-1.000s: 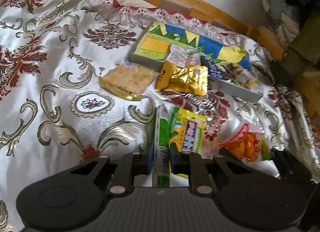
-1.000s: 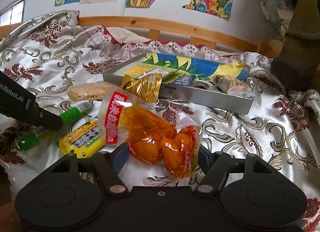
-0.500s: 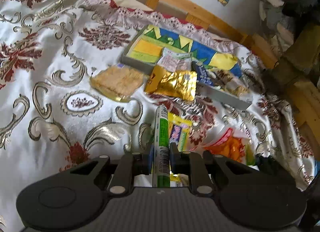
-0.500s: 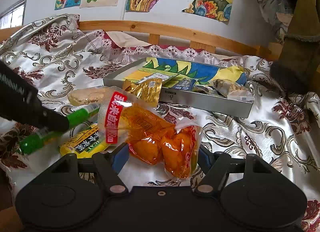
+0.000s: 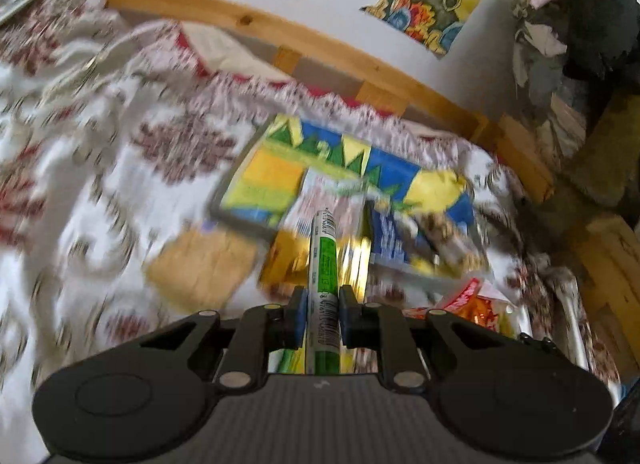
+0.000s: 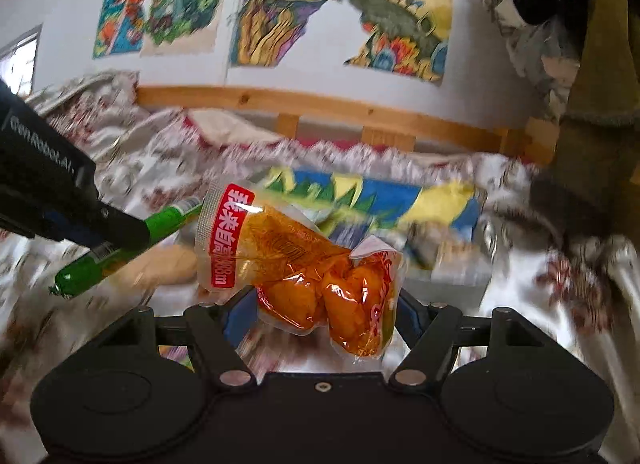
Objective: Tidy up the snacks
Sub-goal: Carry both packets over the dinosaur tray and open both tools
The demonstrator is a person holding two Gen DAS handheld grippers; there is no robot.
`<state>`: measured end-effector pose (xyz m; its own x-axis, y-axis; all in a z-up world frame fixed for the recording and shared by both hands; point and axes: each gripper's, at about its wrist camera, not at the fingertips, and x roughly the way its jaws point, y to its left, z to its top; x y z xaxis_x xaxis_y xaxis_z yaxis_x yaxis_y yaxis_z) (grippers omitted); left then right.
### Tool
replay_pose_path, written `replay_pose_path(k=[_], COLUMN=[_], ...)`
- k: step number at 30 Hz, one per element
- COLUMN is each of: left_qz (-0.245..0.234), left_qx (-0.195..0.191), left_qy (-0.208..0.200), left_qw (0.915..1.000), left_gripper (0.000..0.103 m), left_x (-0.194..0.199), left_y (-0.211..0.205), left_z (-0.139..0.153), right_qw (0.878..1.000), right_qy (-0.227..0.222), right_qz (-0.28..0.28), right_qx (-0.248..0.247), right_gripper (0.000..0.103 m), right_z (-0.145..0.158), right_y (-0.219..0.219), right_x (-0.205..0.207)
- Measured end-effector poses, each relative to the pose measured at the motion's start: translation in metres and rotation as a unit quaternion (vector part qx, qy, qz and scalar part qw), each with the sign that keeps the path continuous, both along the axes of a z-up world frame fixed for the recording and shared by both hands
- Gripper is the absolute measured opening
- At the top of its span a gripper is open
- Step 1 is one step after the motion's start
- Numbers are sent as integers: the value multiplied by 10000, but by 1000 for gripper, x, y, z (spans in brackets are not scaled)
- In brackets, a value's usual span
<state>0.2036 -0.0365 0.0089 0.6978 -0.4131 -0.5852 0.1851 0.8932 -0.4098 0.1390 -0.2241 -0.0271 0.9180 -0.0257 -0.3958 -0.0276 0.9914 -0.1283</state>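
My left gripper (image 5: 323, 314) is shut on a green sausage stick (image 5: 322, 264), which points forward over the blurred bed toward the colourful tray (image 5: 280, 175). The same stick (image 6: 120, 248) shows at the left of the right wrist view, held in the black left gripper (image 6: 100, 223). My right gripper (image 6: 324, 316) is shut on a clear orange snack bag (image 6: 304, 264) with a red label, lifted off the bedspread. In front of the tray lie a gold foil pack (image 5: 352, 256) and a tan cracker pack (image 5: 200, 268).
The tray (image 6: 400, 199) holds several packets. A wooden bed rail (image 5: 320, 47) runs behind it, with posters on the wall (image 6: 280, 3). Dark clothes and furniture (image 5: 592, 63) crowd the right side. A patterned bedspread (image 5: 100, 183) covers the left.
Both grippers have risen with their snacks and tilted up toward the tray and wall. The yellow pack near the left gripper has dropped almost out of view. The background is now blurred.
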Motion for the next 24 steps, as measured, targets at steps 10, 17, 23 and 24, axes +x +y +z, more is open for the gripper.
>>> replay_pose_path(k=[10,17,23,24], left_qz=[-99,-271,-352,-352], left_qx=[49,325,691,689], left_qy=[-187,-31,120,125], left_qw=[9998,9991,9969,9969], left_gripper=[18,18,18,18], left_x=[110,153,156,157], left_y=[-49,-78,-90,-91], left_z=[-4,-32,-51,-52], right_qw=[9990,9986,9976,9977], right_qy=[-189,-20,313,322], right_qz=[-416,-476,-622,-587], right_qx=[-27,-219,7,-45], right_gripper=[73,73,76,78], right_z=[11,-2,-22,-24], right_y=[-36,-40,-44,-42], right_x=[96,138,153,154])
